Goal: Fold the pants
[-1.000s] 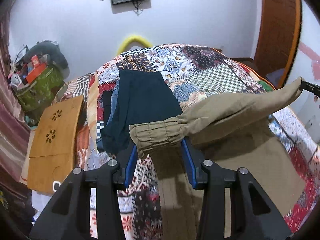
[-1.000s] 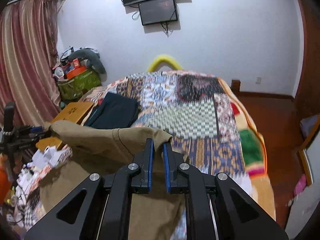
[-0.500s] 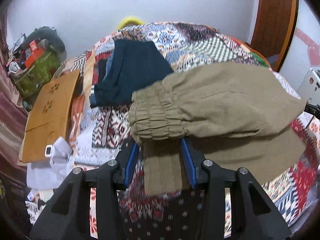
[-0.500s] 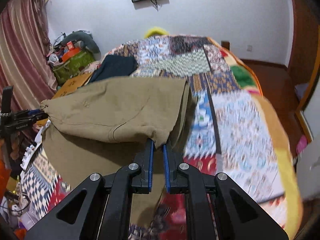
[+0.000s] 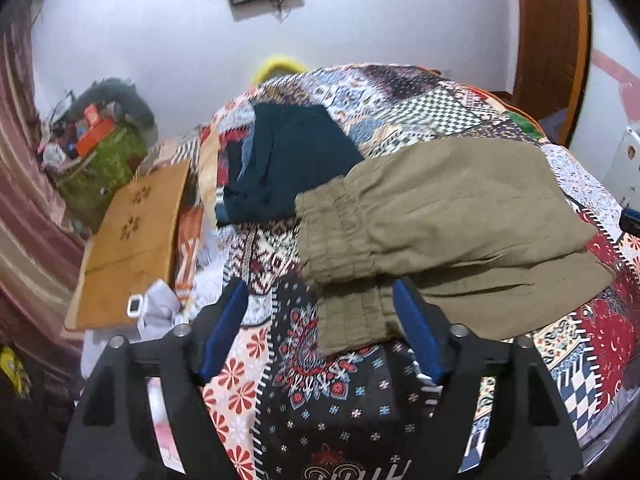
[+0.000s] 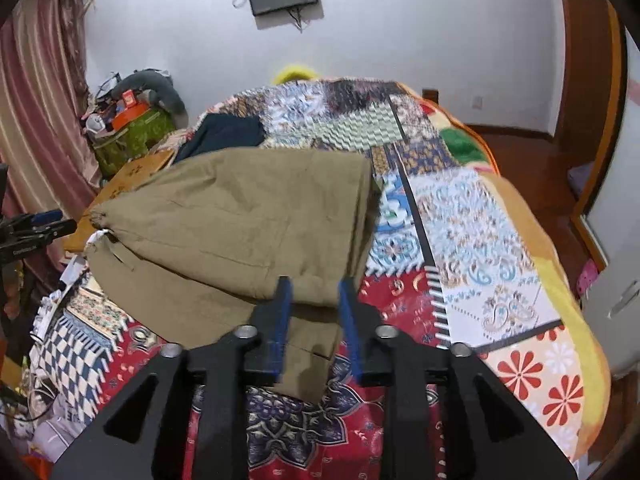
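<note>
While one pair of olive pants [image 5: 448, 216] lies folded over itself at the frame centre on the patchwork quilt [image 5: 400, 96], both claws stand spread and hold nothing: the left gripper [image 5: 320, 300] straddles the elastic cuffs, the right gripper [image 6: 314, 294] the opposite edge. One dark folded garment [image 5: 288, 168] sits upper left; bare quilt stretches toward the right edge.

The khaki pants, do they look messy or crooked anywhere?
A little. The khaki pants are folded, but the top layer sits askew: its elastic cuff doesn't line up with the cuff beneath it. Both hand-held grippers are open.
</note>
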Tool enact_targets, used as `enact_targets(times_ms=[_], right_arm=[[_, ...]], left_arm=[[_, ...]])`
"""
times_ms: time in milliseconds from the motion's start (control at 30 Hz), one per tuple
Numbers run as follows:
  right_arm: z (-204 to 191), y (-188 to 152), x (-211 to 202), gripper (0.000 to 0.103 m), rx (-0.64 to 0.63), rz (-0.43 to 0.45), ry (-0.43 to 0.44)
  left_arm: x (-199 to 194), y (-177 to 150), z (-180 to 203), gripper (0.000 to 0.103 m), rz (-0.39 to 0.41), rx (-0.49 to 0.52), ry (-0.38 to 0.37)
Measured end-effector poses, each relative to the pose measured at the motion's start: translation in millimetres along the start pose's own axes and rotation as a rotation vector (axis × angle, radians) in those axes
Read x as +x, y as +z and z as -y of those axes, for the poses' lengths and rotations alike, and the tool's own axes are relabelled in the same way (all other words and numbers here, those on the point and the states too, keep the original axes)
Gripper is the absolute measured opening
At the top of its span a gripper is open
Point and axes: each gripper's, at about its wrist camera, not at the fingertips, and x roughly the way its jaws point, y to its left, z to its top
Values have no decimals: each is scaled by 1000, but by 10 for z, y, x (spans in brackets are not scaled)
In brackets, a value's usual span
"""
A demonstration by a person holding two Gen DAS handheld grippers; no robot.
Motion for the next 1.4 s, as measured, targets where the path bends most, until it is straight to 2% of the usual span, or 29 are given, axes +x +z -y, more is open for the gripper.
enact_targets(times_ms=[100,200,267,500,600,633,800,833,867,900,933,1000,1067,1267,1400], right_arm=[[-124,75,-22,55,-46,14,14],[-269,127,52,64,-88,4,34],[-354,148,128,64,-118,-11,48],[-722,170,479,64,-255,-91,93],[-858,153,620,64,-310,-120,105],[-908,146,668,64,-334,-127,108],[-1087,162,829,64,-406,-134,122],[-1105,179,849,63,-408,-134,128],[-1117,199,864,55,-406,-129,134],[-1131,225,878,43,-408,-124,138],[-1143,250,889,38,-413,-123,139],[-1160,287,880,22,-416,-116,153],[-1181,327,818,13,-427,-95,162],[-1238,401,568,8,-438,-36,188],[-1279,423,393,8,-440,-10,202]], left_arm=[[-10,80,160,90,25,72,5],[76,115,368,91,21,144,-8],[168,128,528,91,14,195,-31],[468,111,969,91,-4,369,-10],[489,127,1100,91,30,436,8],[488,146,1111,89,35,441,3],[541,307,1069,69,11,399,-82],[545,337,1054,60,8,387,-97],[540,355,1050,49,5,377,-104],[538,371,1043,43,1,369,-107],[539,393,1029,33,-4,359,-113],[526,400,1026,28,-4,346,-125],[485,408,1022,21,9,338,-121],[206,453,969,15,67,313,-139],[21,433,949,14,89,309,-157]])
